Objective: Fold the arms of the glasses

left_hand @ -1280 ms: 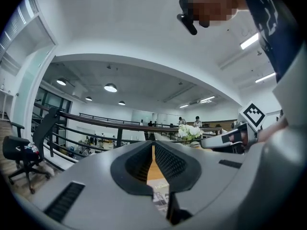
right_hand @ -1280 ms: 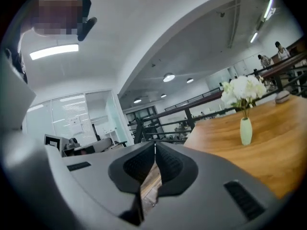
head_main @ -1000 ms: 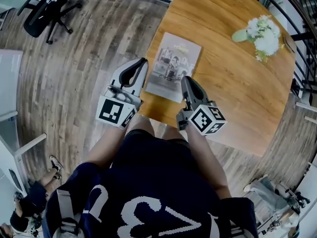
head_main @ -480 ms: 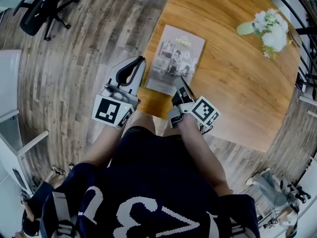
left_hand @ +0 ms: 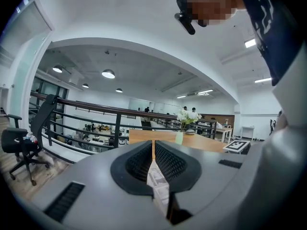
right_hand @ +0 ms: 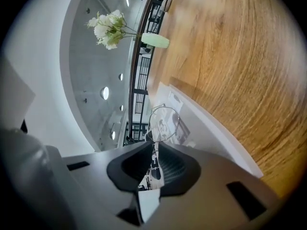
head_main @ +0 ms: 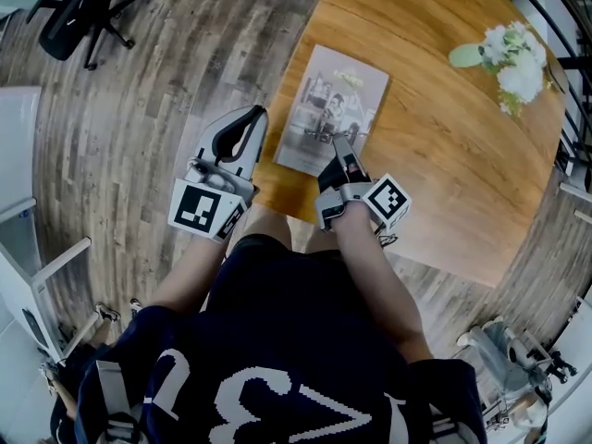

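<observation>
Thin wire-framed glasses (head_main: 324, 134) rest on a magazine (head_main: 344, 86) near the front edge of the wooden table (head_main: 444, 165). My right gripper (head_main: 339, 141) is rolled onto its side, jaws shut, with its tips right at the glasses. In the right gripper view one round lens ring (right_hand: 163, 123) stands just beyond the right gripper (right_hand: 154, 143). Whether the wire is pinched I cannot tell. My left gripper (head_main: 259, 113) hangs shut and empty over the floor beside the table's left edge. The left gripper view shows the left gripper (left_hand: 153, 143) with its pads together, pointing across the table.
A small vase of white flowers (head_main: 513, 58) stands at the table's far right, also seen as flowers (right_hand: 110, 28). A black office chair (head_main: 79, 17) stands on the plank floor to the far left. A dark railing (left_hand: 96, 114) runs behind the table.
My right gripper has come down towards the magazine and rolled onto its side, its tips now at the glasses. The left gripper has barely shifted.
</observation>
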